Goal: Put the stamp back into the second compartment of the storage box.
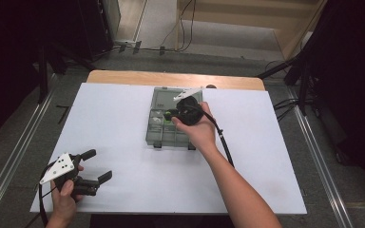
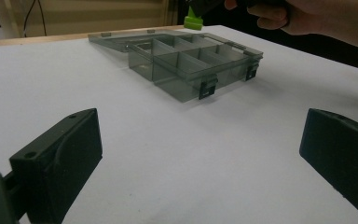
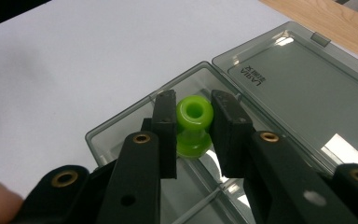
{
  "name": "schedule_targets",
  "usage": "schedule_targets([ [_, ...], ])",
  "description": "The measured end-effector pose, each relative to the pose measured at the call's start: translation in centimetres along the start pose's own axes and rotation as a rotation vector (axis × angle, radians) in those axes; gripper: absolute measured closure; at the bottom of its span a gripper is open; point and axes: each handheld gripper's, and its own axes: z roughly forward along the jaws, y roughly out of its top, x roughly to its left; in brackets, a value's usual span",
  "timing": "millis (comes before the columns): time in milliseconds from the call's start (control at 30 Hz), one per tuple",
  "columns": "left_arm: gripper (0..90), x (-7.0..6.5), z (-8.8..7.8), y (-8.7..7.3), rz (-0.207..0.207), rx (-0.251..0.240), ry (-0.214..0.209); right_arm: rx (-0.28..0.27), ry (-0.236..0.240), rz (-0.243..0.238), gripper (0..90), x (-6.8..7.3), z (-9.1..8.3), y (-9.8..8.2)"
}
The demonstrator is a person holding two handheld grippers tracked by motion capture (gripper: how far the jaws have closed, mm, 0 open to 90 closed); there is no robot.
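White sheet point(image 1: 123, 123): my right tongs point(image 3: 193, 123) clamp the green spool point(image 3: 194, 125) above the box point(image 1: 158, 97), twelve o'clock; placing remains. Left tongs point(image 1: 97, 166) gape, idle.

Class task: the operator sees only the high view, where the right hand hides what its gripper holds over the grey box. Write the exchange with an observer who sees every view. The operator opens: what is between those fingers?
Observer: The right gripper clamps a green spool-shaped piece between its fingers, one on each side.
Operator: Is it inside the box?
Observer: No. The left gripper view shows it held above the box, clear of the rim.
Operator: How is it turned?
Observer: Its end with the hole faces the right gripper's camera.
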Motion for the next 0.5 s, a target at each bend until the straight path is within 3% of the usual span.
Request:
schedule_targets([
  [500,0.0,0.0,0.0,0.0,0.003,0.000,-0.003,0.020,-0.041,0.024,70.7,-1.3,1.8,-0.4],
])
